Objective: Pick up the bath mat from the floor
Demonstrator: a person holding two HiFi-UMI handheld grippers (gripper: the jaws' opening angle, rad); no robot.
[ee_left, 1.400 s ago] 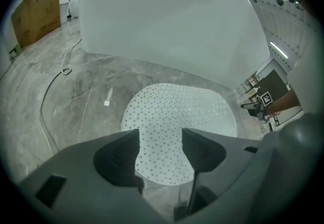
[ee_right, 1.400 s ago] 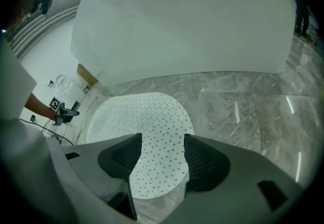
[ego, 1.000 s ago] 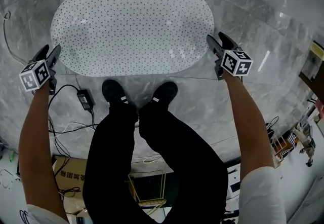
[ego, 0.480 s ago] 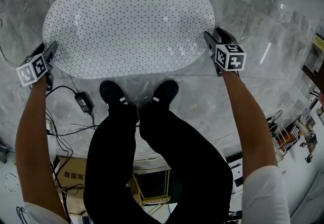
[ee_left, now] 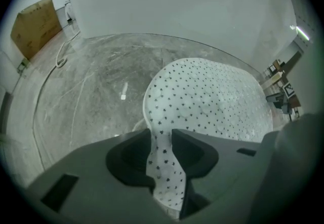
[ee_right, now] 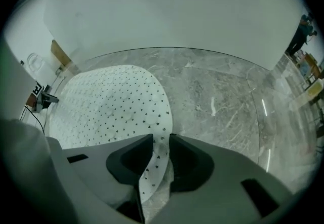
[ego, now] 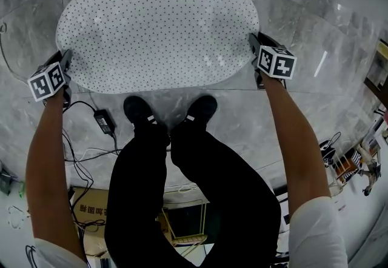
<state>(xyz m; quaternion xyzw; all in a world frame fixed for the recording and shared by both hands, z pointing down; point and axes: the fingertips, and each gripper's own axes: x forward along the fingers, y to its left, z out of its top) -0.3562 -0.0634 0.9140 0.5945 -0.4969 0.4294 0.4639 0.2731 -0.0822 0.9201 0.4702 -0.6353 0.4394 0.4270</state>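
Head view, entry 1: bath mat [ego: 157, 30], one piece. It was a long oval, white to half-translucent, dotted all over in a regular grid of small dark marks. By its look it was thin, limp and rubbery. It lay spread flat on the floor [ego: 315, 24] just ahead of the person's shoes [ego: 138, 109], with one short end at each tool.

Entry 2: floor. Grey veined stone pattern, polished, streaked with reflected light.

Entry 3: left tool [ego: 63, 62]. Grey moulded body with a black-and-white marker cube. Its jaws were closing, and the left gripper view showed the mat's left end folded up between the pads and pinched into a narrow waist.

Entry 4: right tool [ego: 253, 48], same make. Its jaws were closing likewise, and the mat's right rim curled up between the pads, which pressed on it.

Entry 5: power adapter [ego: 102, 120] with loose cables [ego: 79, 154]. Both lay on the floor near the left shoe, apart from the mat.

Hazards, as judged:
- Each hold took only a thin strip of rim, so so limp a sheet could slide out from between the pads.
- The mat might cling to the glossy floor and then tear free of one tool.
- The unsupported middle would probably sag, and an uneven lift would throw its weight onto one grip.
- The near edge might drag over the shoes
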